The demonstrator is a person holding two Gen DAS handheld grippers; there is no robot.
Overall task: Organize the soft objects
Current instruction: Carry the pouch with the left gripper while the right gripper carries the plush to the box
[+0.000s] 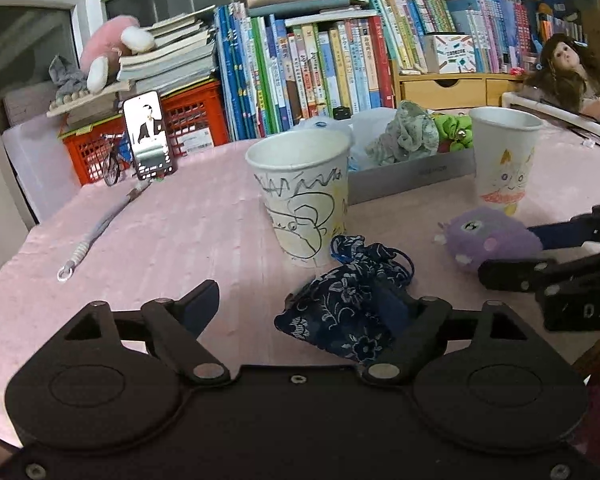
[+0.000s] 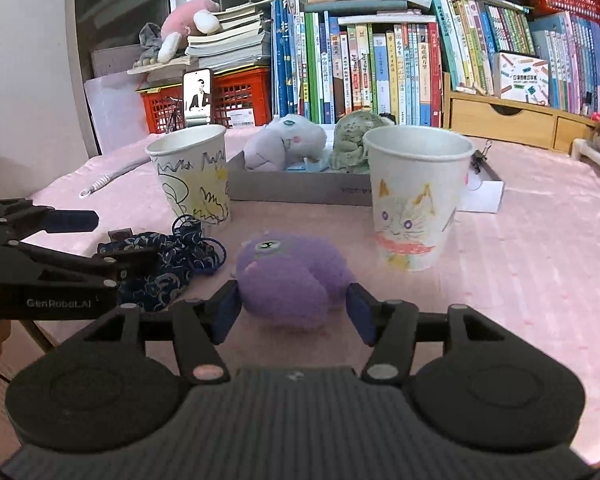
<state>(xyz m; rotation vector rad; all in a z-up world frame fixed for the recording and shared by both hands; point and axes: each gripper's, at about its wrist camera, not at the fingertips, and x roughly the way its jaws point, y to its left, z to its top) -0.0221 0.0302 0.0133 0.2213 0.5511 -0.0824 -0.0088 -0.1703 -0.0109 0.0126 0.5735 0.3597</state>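
Observation:
A dark blue floral drawstring pouch (image 1: 340,304) lies on the pink tablecloth between the fingers of my left gripper (image 1: 300,304), close against the right finger; the jaws stand open. That pouch (image 2: 164,264) and the left gripper (image 2: 126,238) also show at the left of the right wrist view. A purple plush toy (image 2: 292,280) rests on the cloth between the pads of my right gripper (image 2: 294,314), which is open, its pads close beside the toy's sides. In the left wrist view the same plush (image 1: 488,240) and right gripper (image 1: 508,254) sit at the right.
Two drawn-on paper cups stand just beyond: a scribbled one (image 1: 300,196) (image 2: 192,176) and a cat one (image 1: 504,156) (image 2: 416,200). Behind them a grey box (image 2: 300,190) holds soft toys and cloths. A phone on a stand (image 1: 148,136), a cord (image 1: 100,224), books and a doll (image 1: 568,72) line the back.

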